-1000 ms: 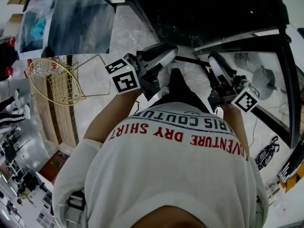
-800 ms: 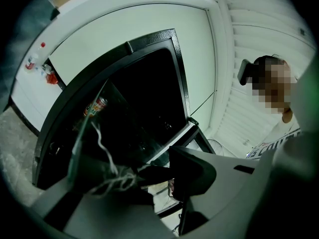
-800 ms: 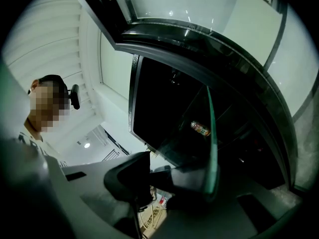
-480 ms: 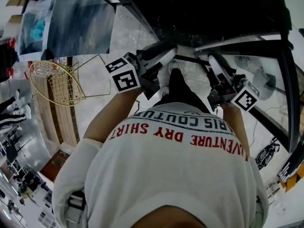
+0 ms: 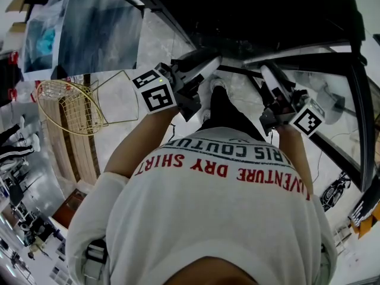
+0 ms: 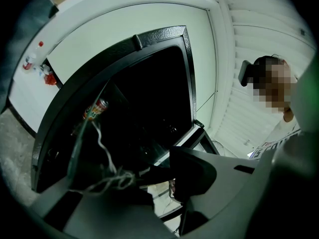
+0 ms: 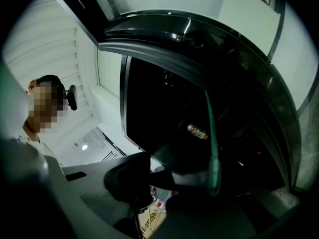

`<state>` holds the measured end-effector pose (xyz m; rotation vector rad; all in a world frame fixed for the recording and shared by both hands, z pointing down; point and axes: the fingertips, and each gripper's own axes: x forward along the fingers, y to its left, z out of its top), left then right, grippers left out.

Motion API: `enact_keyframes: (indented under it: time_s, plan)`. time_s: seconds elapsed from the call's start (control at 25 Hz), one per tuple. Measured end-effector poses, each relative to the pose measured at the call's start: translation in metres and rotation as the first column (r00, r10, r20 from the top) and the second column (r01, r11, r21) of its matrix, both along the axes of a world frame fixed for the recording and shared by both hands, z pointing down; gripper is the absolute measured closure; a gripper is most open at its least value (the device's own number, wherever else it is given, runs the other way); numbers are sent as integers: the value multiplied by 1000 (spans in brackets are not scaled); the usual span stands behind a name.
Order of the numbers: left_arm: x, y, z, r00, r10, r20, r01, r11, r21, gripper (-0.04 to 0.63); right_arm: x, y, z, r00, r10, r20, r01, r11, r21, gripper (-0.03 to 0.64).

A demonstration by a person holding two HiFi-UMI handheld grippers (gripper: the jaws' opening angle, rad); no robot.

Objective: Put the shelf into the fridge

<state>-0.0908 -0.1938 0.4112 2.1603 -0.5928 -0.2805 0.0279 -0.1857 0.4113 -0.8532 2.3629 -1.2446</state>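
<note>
Shelf (image 7: 212, 146) held at the open fridge (image 6: 164, 36)
Left gripper (image 6: 167, 176) gripped its glass edge — right gripper (image 7: 164, 178) had it too, jaws closing.

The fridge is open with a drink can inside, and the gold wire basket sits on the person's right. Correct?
No. The gold wire basket is on the person's left, as the head view shows. The fridge is open with a drink can inside.
</note>
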Motion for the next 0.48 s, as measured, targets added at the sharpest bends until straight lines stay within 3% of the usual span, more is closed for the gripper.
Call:
enact_keyframes:
  time_s: [0.48]
  plan:
    - [1, -12, -2, 1000, -14, 15, 14, 999, 36, 462, 2, -9, -1, 999, 32, 1, -32, 999, -5, 518]
